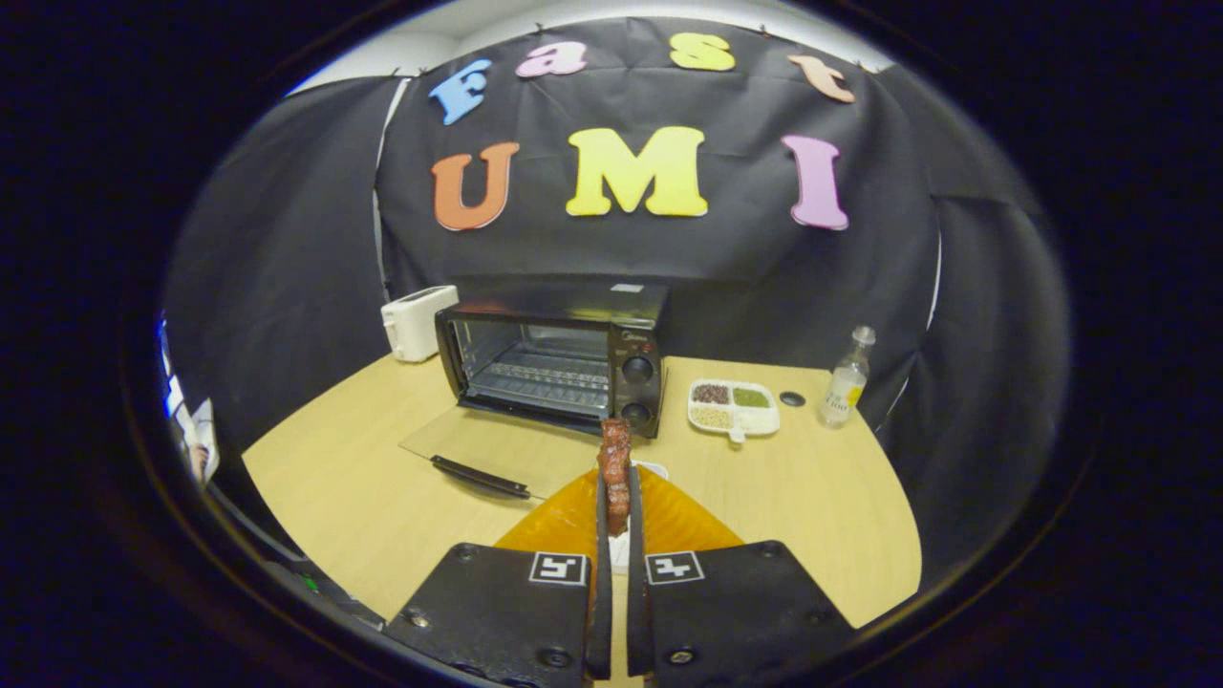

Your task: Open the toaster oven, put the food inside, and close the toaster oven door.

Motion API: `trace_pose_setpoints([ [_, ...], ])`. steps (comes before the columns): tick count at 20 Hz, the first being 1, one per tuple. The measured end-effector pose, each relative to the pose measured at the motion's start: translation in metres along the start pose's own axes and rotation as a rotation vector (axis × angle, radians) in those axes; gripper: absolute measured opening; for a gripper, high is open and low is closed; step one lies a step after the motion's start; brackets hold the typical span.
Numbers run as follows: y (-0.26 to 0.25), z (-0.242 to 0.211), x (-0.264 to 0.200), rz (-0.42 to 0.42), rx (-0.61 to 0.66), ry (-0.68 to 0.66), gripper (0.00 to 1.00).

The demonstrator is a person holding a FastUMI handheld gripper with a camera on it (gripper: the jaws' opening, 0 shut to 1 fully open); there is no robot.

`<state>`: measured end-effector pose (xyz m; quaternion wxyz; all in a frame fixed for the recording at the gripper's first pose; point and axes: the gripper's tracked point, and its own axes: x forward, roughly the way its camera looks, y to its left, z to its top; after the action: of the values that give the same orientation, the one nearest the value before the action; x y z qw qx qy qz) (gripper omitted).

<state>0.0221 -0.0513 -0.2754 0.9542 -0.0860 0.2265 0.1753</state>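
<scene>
A black toaster oven [559,363] stands at the back of the wooden table [382,497], its glass door [487,449] folded down flat onto the table with the black handle toward me. The wire rack inside is bare. My gripper [616,497] is shut on a brown skewer of meat [614,468], which sticks up between the fingers and points toward the oven's knob panel. The gripper hovers above an orange plate [678,521], some way in front of the oven.
A white toaster [418,322] stands behind the oven to its left. To the right of the oven lie a white divided tray of grains [734,407], a small black cap [792,398] and a clear bottle [848,377]. Black cloth walls the booth.
</scene>
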Motion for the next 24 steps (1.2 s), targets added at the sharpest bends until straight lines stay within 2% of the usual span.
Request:
trace_pose_setpoints([
  [6, 0.067, 0.013, 0.033, 0.074, 0.027, -0.011, 0.09],
  [11, 0.095, 0.025, 0.084, 0.055, 0.086, -0.008, 0.09],
  [17, 0.11, 0.041, 0.151, 0.036, 0.232, -0.039, 0.09],
  [24, 0.119, 0.068, 0.222, 0.086, 0.475, -0.148, 0.09],
])
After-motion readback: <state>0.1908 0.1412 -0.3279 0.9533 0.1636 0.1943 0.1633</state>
